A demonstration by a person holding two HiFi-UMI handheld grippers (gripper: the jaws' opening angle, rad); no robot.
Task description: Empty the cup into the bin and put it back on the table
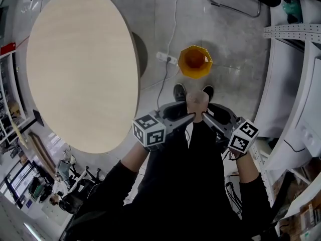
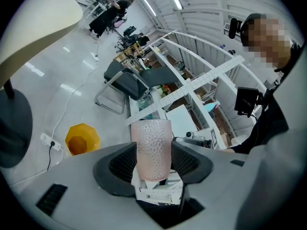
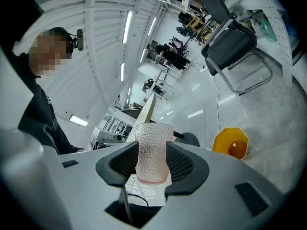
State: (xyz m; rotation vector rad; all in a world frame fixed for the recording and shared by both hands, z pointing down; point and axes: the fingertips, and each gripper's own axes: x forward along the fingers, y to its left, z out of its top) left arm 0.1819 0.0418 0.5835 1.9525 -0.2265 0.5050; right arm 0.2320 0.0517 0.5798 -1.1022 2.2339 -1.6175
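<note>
Left gripper (image 2: 152,158) and right gripper (image 3: 152,161) each clamp the upright dimpled pink cup (image 1: 196,100) mid-wall; it seems light, stiff and grippy.

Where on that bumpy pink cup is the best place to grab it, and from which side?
Take the lower side wall, coming in level from the side. The cup is upright, round and dimpled, so pads likely seat firmly, and the mouth is left free for tipping. The left gripper and right gripper each clamp it so.
</note>
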